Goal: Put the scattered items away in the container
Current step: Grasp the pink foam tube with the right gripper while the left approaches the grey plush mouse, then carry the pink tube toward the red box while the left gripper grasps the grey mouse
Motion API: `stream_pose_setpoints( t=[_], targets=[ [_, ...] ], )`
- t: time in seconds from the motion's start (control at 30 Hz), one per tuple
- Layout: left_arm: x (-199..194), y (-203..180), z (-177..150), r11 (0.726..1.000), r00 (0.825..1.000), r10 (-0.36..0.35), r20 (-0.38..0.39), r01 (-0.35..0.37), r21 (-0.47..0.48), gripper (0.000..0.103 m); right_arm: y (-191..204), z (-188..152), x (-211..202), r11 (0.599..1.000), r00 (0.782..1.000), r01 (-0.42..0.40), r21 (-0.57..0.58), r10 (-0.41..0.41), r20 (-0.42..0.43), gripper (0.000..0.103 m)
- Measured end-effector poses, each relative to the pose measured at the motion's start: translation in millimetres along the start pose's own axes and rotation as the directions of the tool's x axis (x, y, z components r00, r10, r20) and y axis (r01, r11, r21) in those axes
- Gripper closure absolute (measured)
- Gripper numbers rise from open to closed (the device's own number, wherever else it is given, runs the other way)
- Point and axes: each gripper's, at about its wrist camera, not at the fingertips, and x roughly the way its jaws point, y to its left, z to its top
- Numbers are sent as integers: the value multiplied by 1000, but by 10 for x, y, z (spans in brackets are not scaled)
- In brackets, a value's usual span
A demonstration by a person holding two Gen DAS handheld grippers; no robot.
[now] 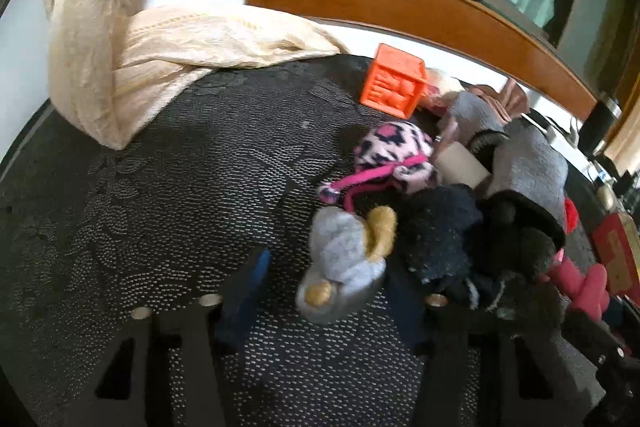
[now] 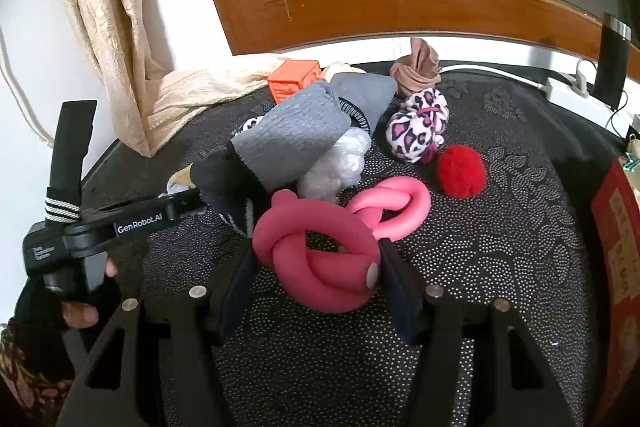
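- My right gripper (image 2: 316, 267) has its fingers spread, one on each side of the knotted pink foam tube (image 2: 320, 251) near the front edge of the dark mat (image 2: 500, 227); the pads look close to the foam, but I can't tell whether they press it.
- My left gripper (image 1: 324, 291) is also spread, with the grey-and-tan rolled sock (image 1: 344, 263) lying between its fingers and not squeezed.
- The rest sits heaped mid-mat: a grey felt piece (image 2: 296, 135), a dark navy sock (image 1: 440, 227), a leopard-print bundle (image 2: 418, 125), a red pompom (image 2: 461, 171), and a crumpled plastic wad (image 2: 340, 163).
- The orange cube (image 2: 294, 77) stands at the back edge beside the cream curtain (image 2: 192, 87).
- I can't pick out the container for certain; a red box (image 2: 616, 247) at the right edge may be it.
- I judge the step in hand to be a pick-up on both sides. Next calls for closing squarely on the tube's thick loop so that it doesn't spring out.
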Motion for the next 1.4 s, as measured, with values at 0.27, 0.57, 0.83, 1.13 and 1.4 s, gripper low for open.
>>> stream_pose_setpoints(
  t=[0.27, 0.57, 0.83, 1.13, 1.4],
  targets=[
    [-339, 24, -5, 999, 996, -13, 86, 16, -34, 65, -24, 2, -3, 1000, 1000, 17, 7, -17, 23, 39],
    [-685, -45, 7, 998, 985, -50, 167, 53, -19, 65, -144, 24, -118, 997, 995, 39, 73, -45, 84, 39],
    [-714, -223, -42, 996, 982, -93, 166, 90, 28, 65, -526, -115, -646, 970, 981, 98, 222, -132, 144, 39],
    [-756, -334, -107, 991, 979, -128, 160, 121, 49, 65, -1282, -429, -1644, 869, 905, 261, 421, -372, 205, 39],
    [-751, -492, -174, 986, 978, -157, 139, 146, 84, 65, -1959, -854, -2266, 725, 816, 400, 560, -560, 143, 39]
  ],
)
